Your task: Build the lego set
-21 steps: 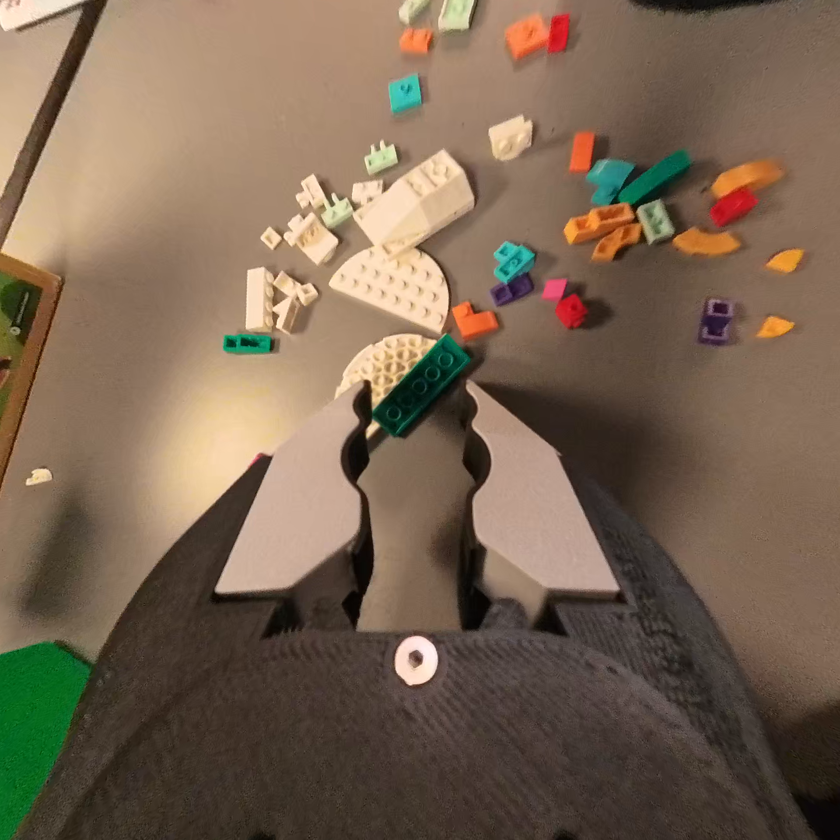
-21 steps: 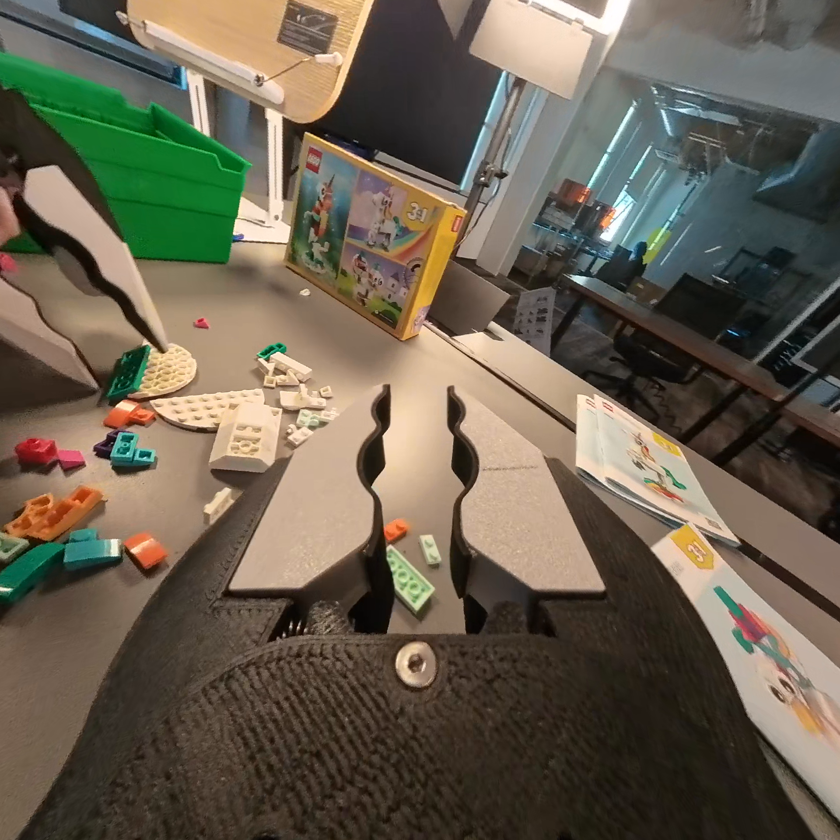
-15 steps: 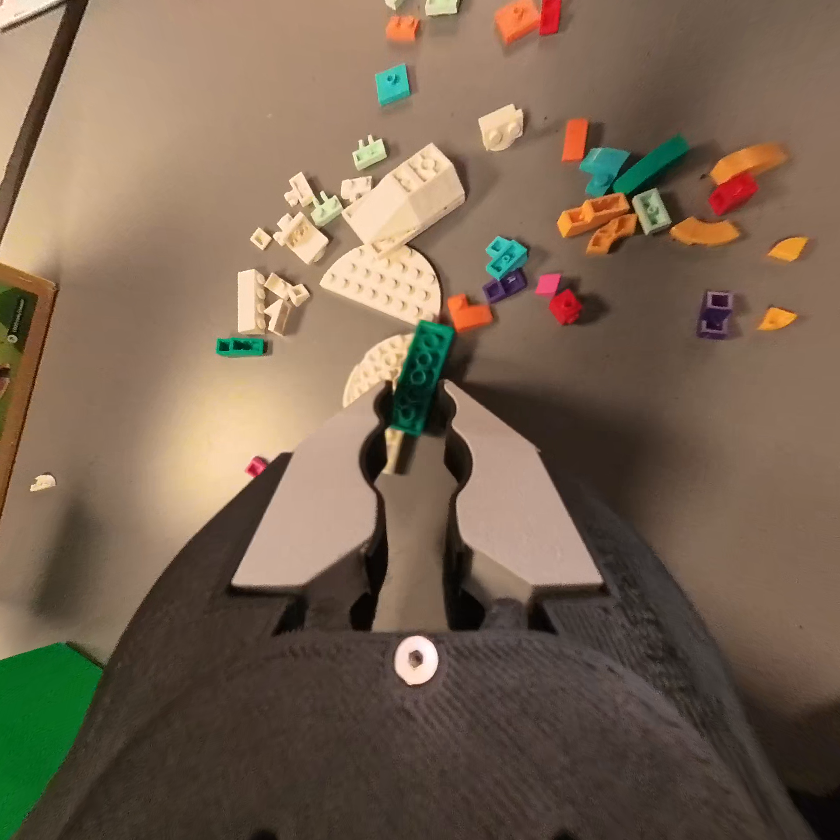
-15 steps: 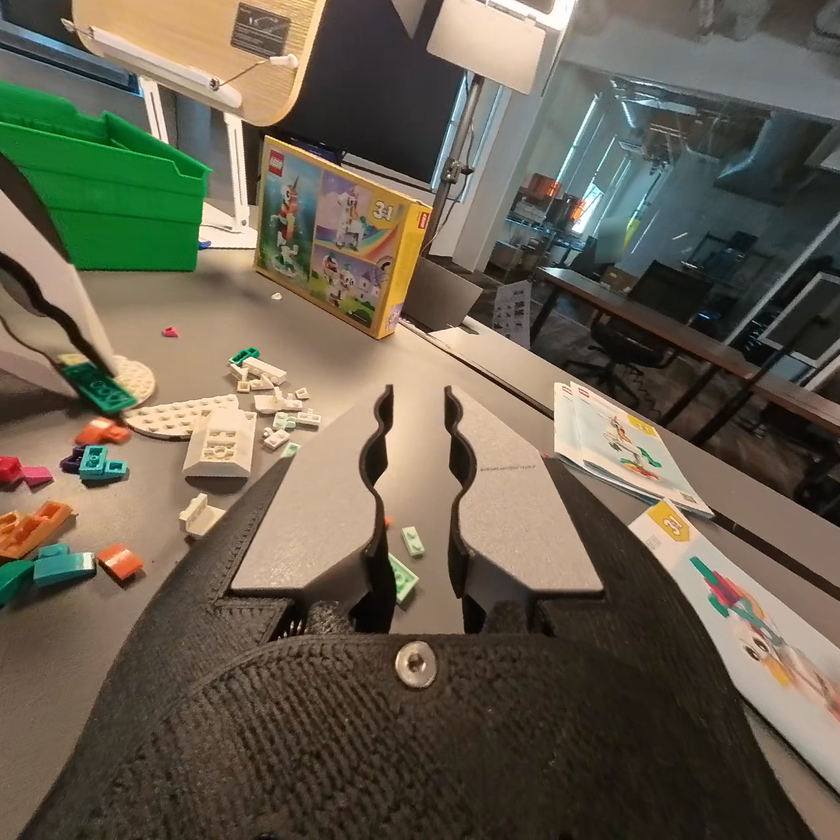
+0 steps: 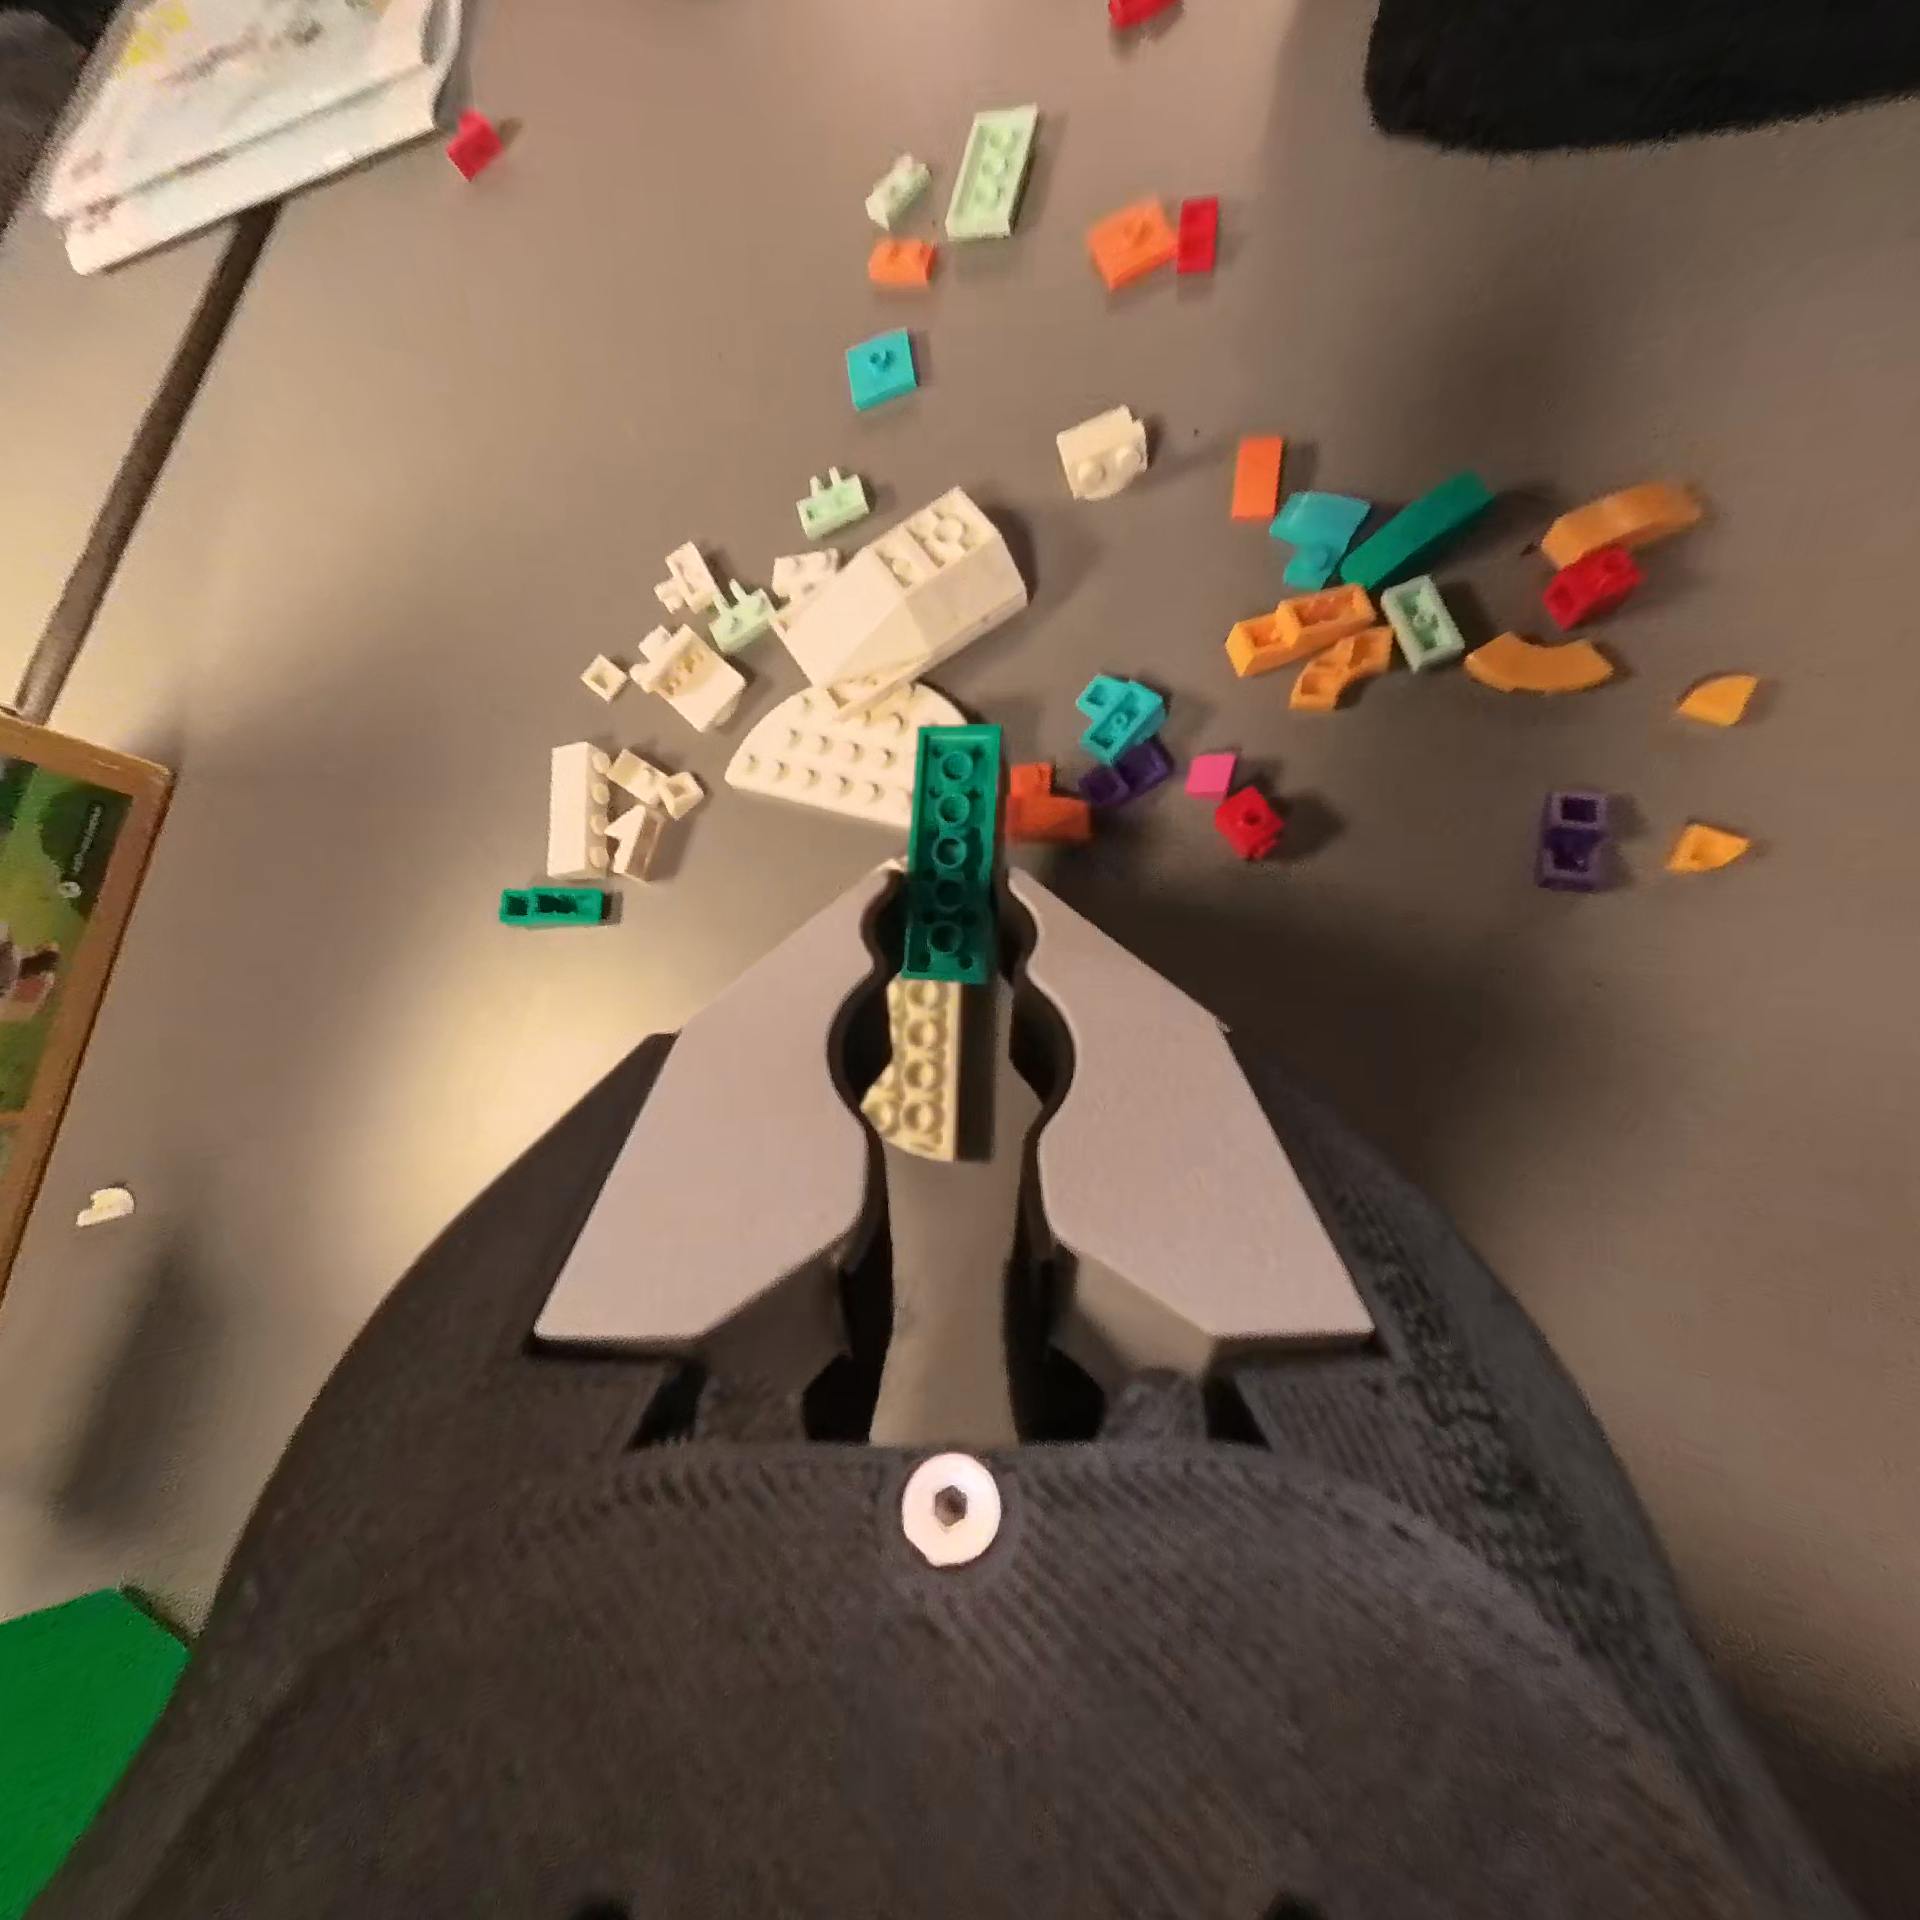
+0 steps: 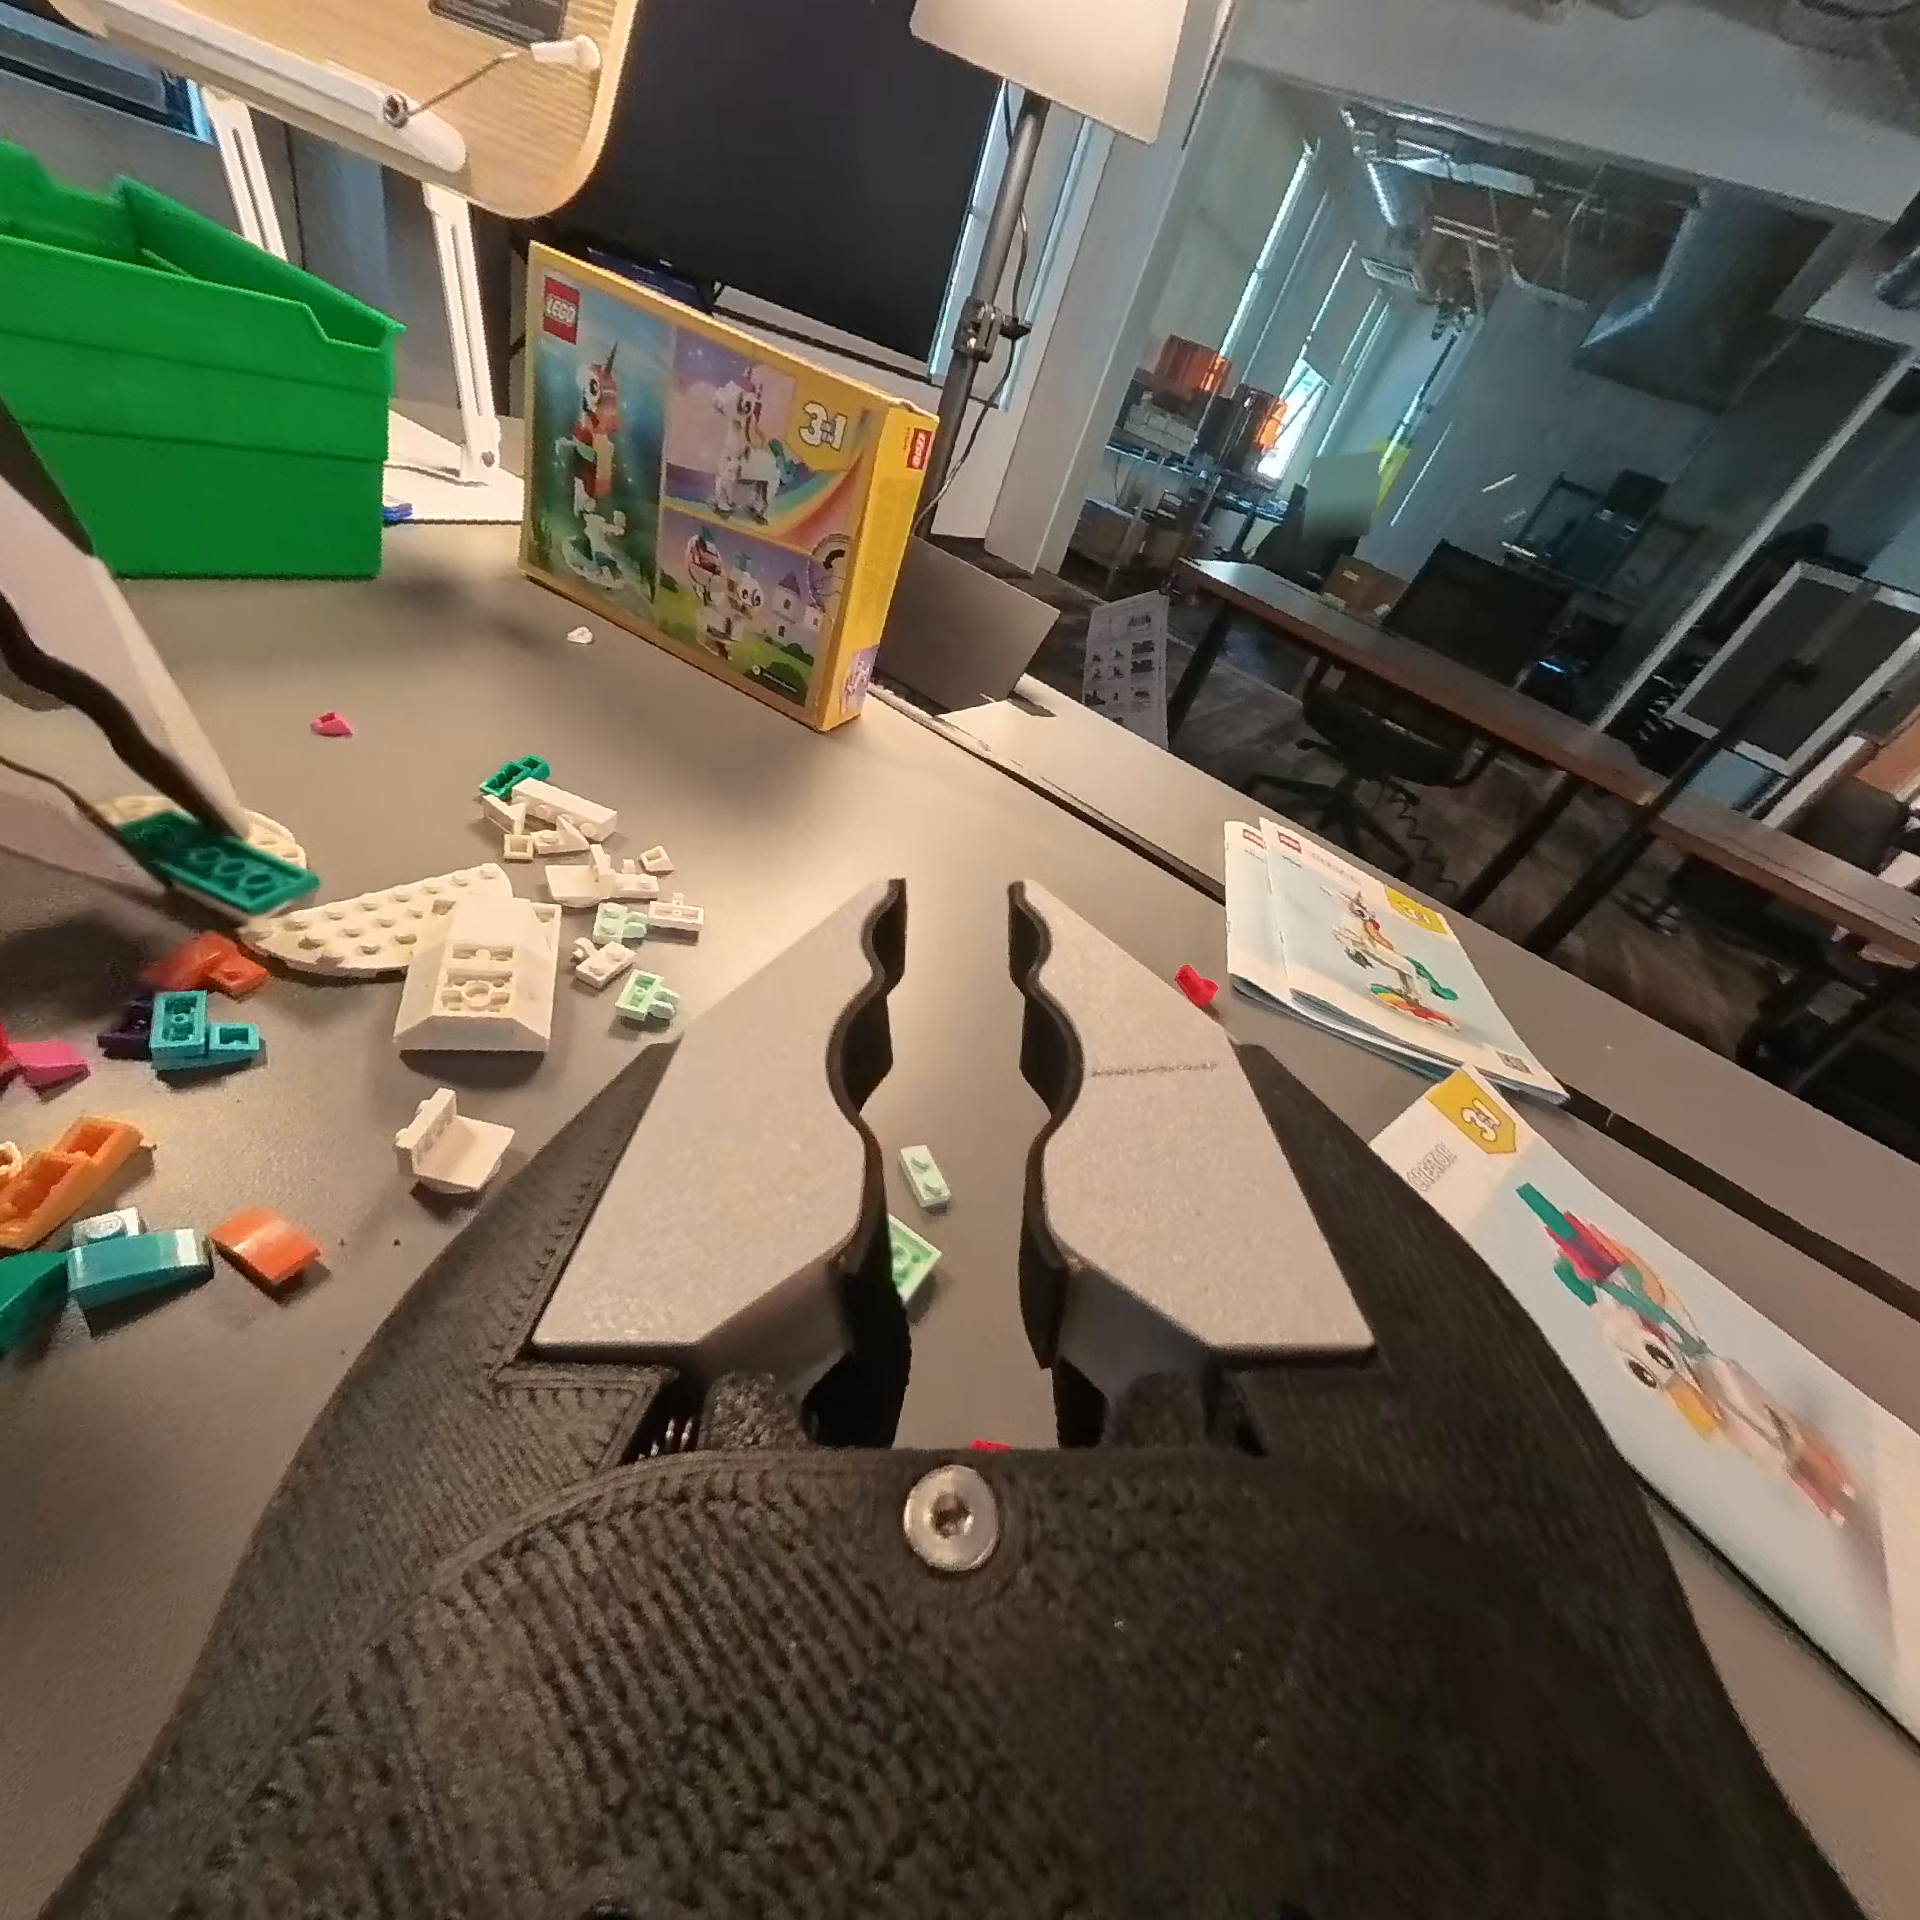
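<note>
Grey tabletop (image 5: pixel 436 499) is lying under scattered bricks as we are pinching a green plate (image 5: pixel 951 852), cream round plate (image 5: pixel 925 1081) beneath, in our left gripper (image 5: pixel 951 894); our right gripper (image 6: pixel 956 914) is hovering spread, empty, near mint pieces (image 6: pixel 923 1174).

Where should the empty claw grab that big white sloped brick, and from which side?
Judging by its shape, grip the white sloped brick across its two short upright side walls, coming down from above with the right gripper, whose jaws stand open and empty. The slanted faces would likely let fingers slip; the flat sides look steadier. It sits studs up on the table, with the white half-round plate close beside it.
</note>
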